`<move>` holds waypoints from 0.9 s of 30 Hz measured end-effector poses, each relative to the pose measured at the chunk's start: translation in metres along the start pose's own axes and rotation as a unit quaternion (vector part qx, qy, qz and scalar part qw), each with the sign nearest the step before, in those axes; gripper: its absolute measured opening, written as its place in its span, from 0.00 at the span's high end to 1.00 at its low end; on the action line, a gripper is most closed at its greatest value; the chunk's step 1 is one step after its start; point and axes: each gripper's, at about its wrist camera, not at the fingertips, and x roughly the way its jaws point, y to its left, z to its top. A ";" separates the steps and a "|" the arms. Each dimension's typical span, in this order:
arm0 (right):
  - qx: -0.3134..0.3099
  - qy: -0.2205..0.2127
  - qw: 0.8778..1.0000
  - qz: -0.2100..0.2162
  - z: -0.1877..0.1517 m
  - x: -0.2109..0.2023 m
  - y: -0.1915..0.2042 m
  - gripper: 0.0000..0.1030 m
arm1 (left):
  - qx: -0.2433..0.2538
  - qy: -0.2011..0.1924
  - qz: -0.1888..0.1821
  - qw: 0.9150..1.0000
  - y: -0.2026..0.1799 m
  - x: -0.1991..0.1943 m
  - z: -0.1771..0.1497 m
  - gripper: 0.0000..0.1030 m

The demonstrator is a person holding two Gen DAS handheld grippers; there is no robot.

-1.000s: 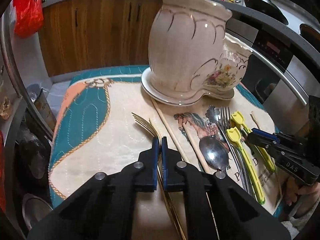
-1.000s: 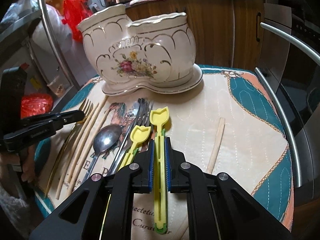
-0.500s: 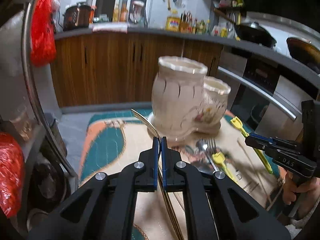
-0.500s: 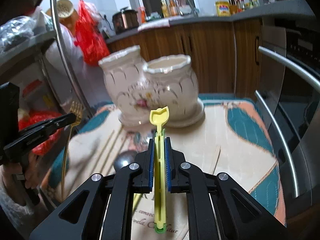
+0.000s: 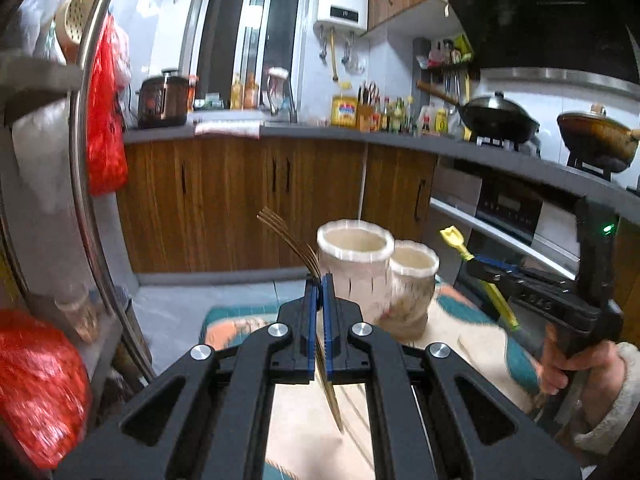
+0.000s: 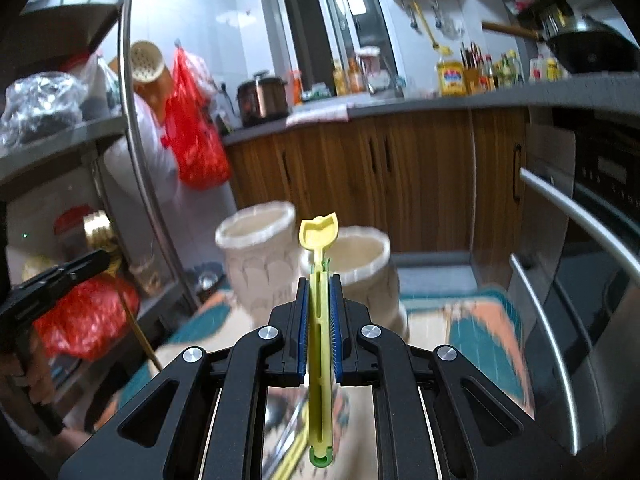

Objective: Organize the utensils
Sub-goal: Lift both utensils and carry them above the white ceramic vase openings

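— Where's the holder from the fingers?
— The twin-pot ceramic holder [image 5: 376, 276] stands ahead of and below both grippers, mouths open upward. The left gripper [image 5: 319, 280] is clamped on the gold fork [image 5: 288, 236], tines up; the right gripper [image 6: 319, 280] grips the yellow utensil [image 6: 319, 320], long axis along its fingers.
— And a second ago?
— Both utensils lay on the bench; now they're lifted.

No text can be read with certainty in either view. The right gripper [image 5: 476, 269], seen from the left wrist, carries pale raised lettering on its black side, too blurred to make out. The yellow bottle [image 6: 451, 78] on the far counter [image 6: 400, 110] bears a red and blue label, also illegible.
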 end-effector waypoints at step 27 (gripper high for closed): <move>0.040 -0.024 0.999 0.011 0.056 0.123 -0.036 0.89 | 0.018 -0.072 0.021 0.997 -0.029 0.073 0.113 0.98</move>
